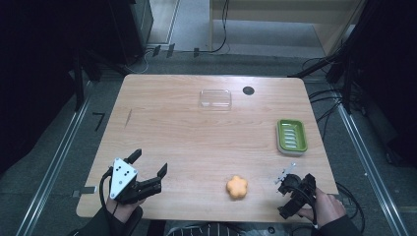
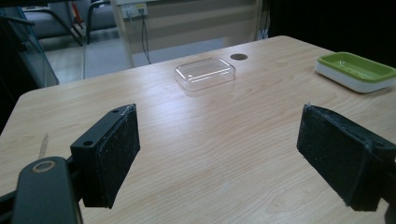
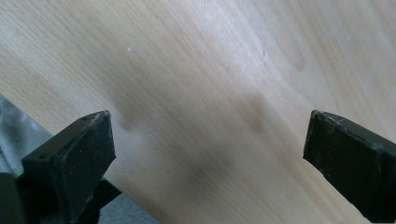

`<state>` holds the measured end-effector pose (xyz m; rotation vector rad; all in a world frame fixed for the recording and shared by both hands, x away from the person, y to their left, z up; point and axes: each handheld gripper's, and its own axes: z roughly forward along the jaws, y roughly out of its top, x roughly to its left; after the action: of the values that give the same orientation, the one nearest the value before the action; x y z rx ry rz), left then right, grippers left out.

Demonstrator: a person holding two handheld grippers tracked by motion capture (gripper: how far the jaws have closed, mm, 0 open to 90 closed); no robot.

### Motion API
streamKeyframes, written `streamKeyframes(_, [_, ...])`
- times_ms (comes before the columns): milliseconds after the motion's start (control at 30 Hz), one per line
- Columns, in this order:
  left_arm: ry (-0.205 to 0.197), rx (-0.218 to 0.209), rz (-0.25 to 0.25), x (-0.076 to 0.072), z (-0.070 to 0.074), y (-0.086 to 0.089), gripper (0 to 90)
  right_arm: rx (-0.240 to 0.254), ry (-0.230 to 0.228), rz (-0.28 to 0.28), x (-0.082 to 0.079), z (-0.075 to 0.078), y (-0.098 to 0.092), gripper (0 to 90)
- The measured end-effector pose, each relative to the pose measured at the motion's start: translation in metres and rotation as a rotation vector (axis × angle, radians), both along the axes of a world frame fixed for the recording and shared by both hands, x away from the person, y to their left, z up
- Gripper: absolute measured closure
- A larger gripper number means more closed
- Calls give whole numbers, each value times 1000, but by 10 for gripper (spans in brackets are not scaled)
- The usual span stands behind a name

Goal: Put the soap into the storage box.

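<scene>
Orange flower-shaped piece [image 1: 236, 187] sits flat on the wooden table [image 1: 196, 132], near edge, right of centre, nothing touching it; it lies between the two grippers, nearer the right one but apart from both; left gripper [image 1: 149, 168] is at the near-left corner, held in the person's left hand [image 1: 119, 209], grey three-cornered plate on top, jaws spread wide and released, nothing between them; left gripper view confirms: both black pads [image 2: 112, 156] stand well apart over bare wood, pointing across the table toward the far side; right gripper [image 1: 293, 189] is at the near-right corner in the person's right hand [image 1: 327, 206], tilted down toward the tabletop; right gripper view has its jaws wide apart, released, bare wood grain between the pads [image 3: 74, 158] and the near table edge at lower left; clear plastic lid or tray [image 1: 215, 98] lies at the far centre of the table, with a small dark round disc [image 1: 248, 90] just to its right; green soap dish on a white base [image 1: 291, 136] sits at the right side, mid-depth, well apart from the orange piece and farther out than the right gripper; dish looks empty from the high view; floor around the table carries cables and metal rails; both forearms enter from the near edge.
</scene>
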<state>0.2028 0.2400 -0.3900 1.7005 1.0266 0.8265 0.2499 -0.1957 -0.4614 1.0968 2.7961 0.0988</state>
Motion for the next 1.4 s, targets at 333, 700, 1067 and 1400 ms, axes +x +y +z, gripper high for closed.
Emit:
streamKeyframes(333, [7,5,-9,2,0,-1,137,11,-48,73,4,4,14,13])
streamKeyframes(700, [16,0,-3,2,-1,-1,137,10,-53,142,12,5,30,13])
streamKeyframes(1067, [16,-3,4,1,0,1,137,13,-54,214,14,8,49,27])
streamKeyframes(1400, [17,-3,17,-2,0,4,137,-3,-51,295,20,8,75,6])
